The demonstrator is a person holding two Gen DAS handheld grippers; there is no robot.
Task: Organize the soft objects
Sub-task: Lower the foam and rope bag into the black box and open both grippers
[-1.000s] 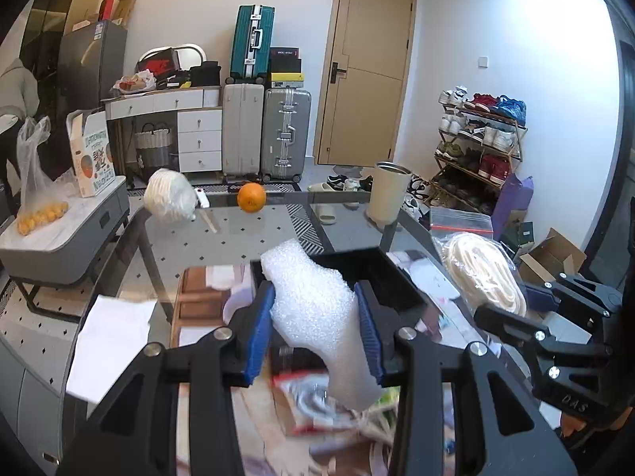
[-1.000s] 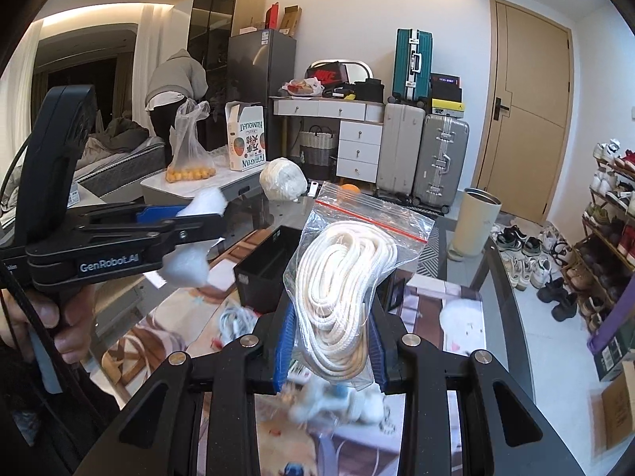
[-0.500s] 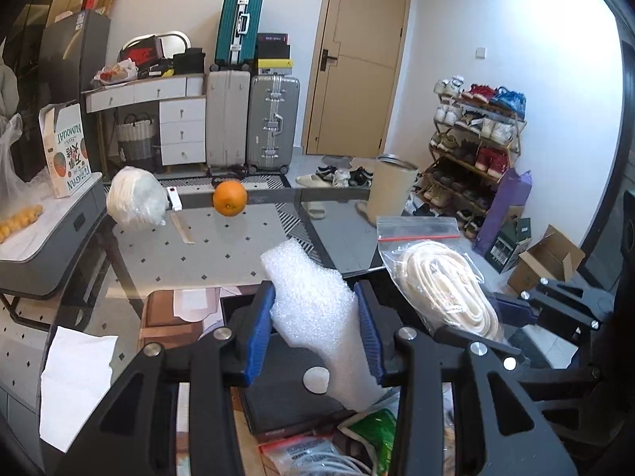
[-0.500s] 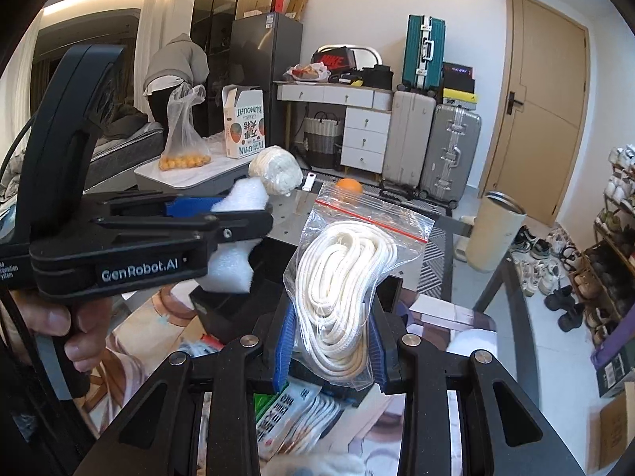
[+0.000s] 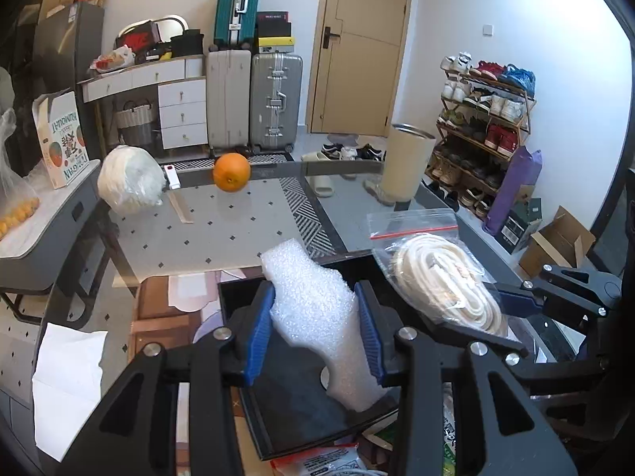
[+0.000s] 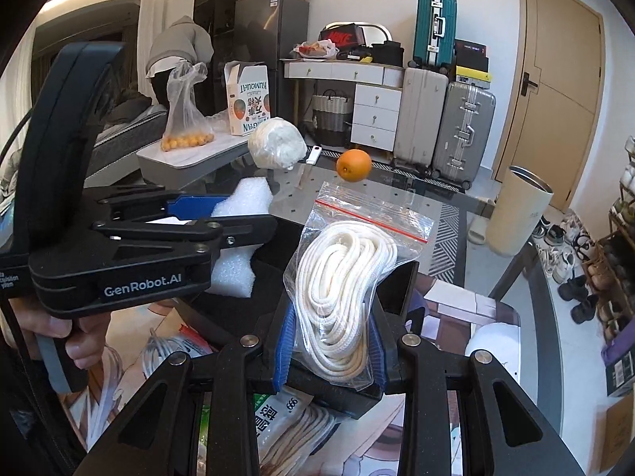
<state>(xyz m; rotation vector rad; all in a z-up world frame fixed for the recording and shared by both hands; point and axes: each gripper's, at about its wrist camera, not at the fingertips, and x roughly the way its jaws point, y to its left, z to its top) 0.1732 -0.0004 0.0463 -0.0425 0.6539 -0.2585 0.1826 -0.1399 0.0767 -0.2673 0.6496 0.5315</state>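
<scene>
My left gripper (image 5: 315, 331) is shut on a white foam piece (image 5: 317, 313) and holds it over a black open box (image 5: 285, 404). My right gripper (image 6: 329, 341) is shut on a clear zip bag of white rope (image 6: 345, 281), also over the black box (image 6: 397, 273). In the left wrist view the rope bag (image 5: 436, 277) hangs at the right, beside the foam. In the right wrist view the foam (image 6: 242, 230) and the left gripper (image 6: 222, 226) are at the left.
On the glass table (image 5: 222, 230) stand an orange (image 5: 231, 171), a wrapped white ball (image 5: 129, 184) and a beige cup (image 5: 406, 162). Packets of cord (image 6: 293, 424) lie in front of the box. White paper (image 5: 67, 384) lies at the left.
Both grippers have moved forward and lower over the black box, each still holding its item. The rope bag has come closer beside the foam.
</scene>
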